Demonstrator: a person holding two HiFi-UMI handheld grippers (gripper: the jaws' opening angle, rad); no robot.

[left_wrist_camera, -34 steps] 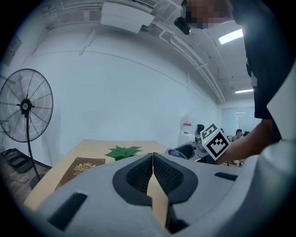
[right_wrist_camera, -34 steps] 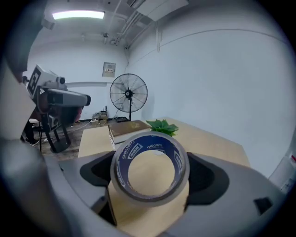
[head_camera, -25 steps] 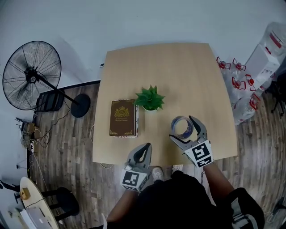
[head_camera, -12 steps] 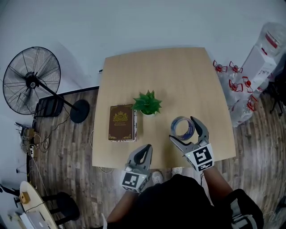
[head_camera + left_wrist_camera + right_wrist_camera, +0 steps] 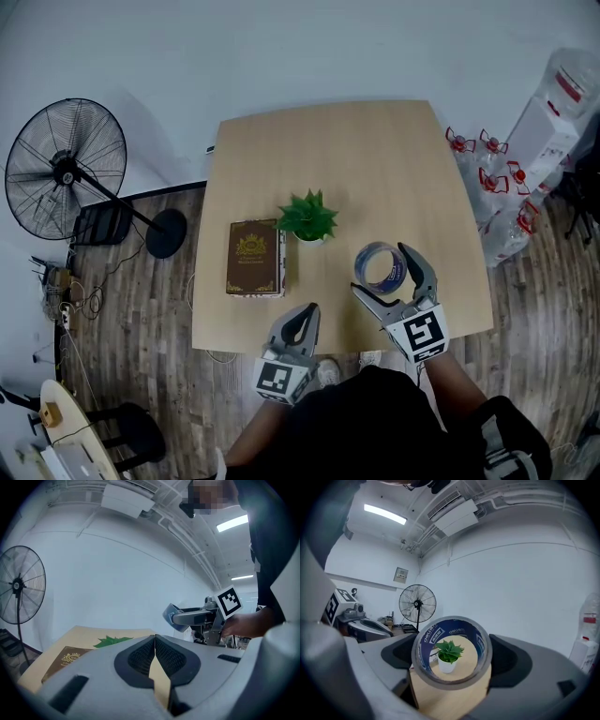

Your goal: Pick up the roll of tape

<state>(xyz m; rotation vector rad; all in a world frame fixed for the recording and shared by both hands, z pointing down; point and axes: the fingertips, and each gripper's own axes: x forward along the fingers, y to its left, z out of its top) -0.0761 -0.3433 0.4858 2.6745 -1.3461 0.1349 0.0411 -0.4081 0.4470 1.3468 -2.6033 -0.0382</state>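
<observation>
The wooden table [image 5: 375, 150] carries everything that matters here, and the potted plant [image 5: 307, 217] near its middle serves as the marker. A standing fan [image 5: 66, 169] is on the floor well to the left of the plant, off the table. A brown book [image 5: 255, 257] lies flat just left of the plant, close to its pot.

The right gripper [image 5: 379, 268] reaches in from the near edge, to the right of the plant and nearer the person. Its jaws are spread wide, one on each side of the roll of tape [image 5: 382, 267]. In the right gripper view both inner faces press the roll [image 5: 450, 682], whose open middle looks straight toward the plant. The left gripper [image 5: 307, 309] waits nearer than the plant, at the table's near edge. Its jaws meet tip to tip with nothing between them [image 5: 154, 641].

By my reading the grasp is made, so the pickup is at its lifting stage. Whether the roll has left the wood cannot be told from these views. The next move calls for a steady, even rise with firm pressure kept on, since a round roll held across its rim could twist or slip out.
</observation>
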